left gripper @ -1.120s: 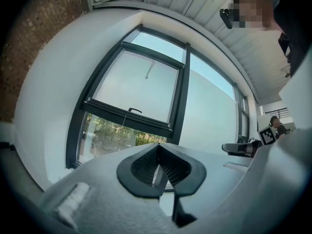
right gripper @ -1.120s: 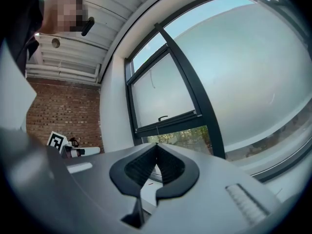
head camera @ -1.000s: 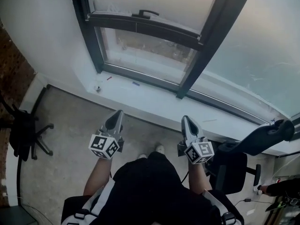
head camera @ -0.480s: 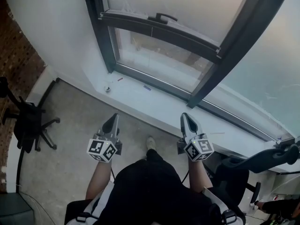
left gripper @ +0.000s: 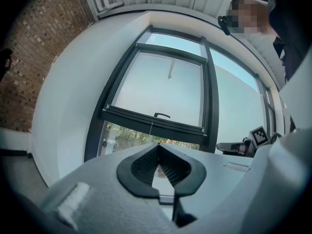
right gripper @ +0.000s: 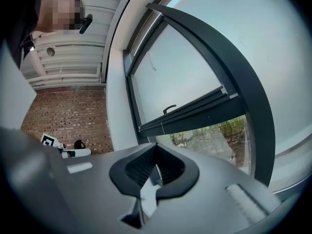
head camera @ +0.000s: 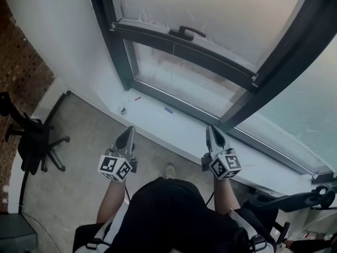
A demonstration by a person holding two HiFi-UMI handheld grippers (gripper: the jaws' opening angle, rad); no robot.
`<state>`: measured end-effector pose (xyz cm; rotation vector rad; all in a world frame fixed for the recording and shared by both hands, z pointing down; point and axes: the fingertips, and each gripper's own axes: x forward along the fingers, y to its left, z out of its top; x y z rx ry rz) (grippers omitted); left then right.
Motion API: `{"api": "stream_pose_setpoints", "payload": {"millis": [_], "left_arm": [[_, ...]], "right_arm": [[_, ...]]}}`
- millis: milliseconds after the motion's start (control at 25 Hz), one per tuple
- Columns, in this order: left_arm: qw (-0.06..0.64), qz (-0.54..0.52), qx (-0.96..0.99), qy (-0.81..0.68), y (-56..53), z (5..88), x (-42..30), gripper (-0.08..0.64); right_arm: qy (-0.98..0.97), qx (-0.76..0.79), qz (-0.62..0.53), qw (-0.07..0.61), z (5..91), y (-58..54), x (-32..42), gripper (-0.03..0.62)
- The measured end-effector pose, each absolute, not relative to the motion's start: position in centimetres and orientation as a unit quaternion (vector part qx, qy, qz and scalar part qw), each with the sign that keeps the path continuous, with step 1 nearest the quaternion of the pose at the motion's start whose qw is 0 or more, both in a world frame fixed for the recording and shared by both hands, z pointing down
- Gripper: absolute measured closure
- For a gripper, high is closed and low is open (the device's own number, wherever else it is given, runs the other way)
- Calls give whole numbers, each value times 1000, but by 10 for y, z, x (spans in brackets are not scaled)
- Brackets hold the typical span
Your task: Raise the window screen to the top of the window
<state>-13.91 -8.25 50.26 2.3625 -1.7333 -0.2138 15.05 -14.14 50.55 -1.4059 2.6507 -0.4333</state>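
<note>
The window screen (head camera: 210, 7) is a frosted pale sheet in a dark frame, its lower edge about halfway down the window. Its dark bottom bar (head camera: 179, 46) carries a small curved handle (head camera: 187, 32); clear glass shows below the bar. The handle (left gripper: 162, 115) sits straight ahead in the left gripper view and the handle (right gripper: 169, 108) up and ahead in the right gripper view. My left gripper (head camera: 126, 135) and right gripper (head camera: 211, 132) are held level side by side over the floor, short of the sill. Both are shut and hold nothing, well below and apart from the bar.
A white sill (head camera: 174, 125) runs under the window, with a few small bits (head camera: 122, 109) on it. A black office chair (head camera: 31, 141) stands at the left by a brick wall (head camera: 21, 73). Another chair's armrest (head camera: 295, 199) sticks out at the lower right.
The person has stepped closer to the window, so both grippers now sit nearer the sill and the frame looms larger. Both grippers stayed shut.
</note>
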Motion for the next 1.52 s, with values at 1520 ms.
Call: {"api": "stream_pose_setpoints", "payload": {"millis": [1520], "left_arm": [[-59,13,939,-338,-398,440,-120,555]], "right_arm": [[795,-606,-40,-8,467,-338,93,586]]}}
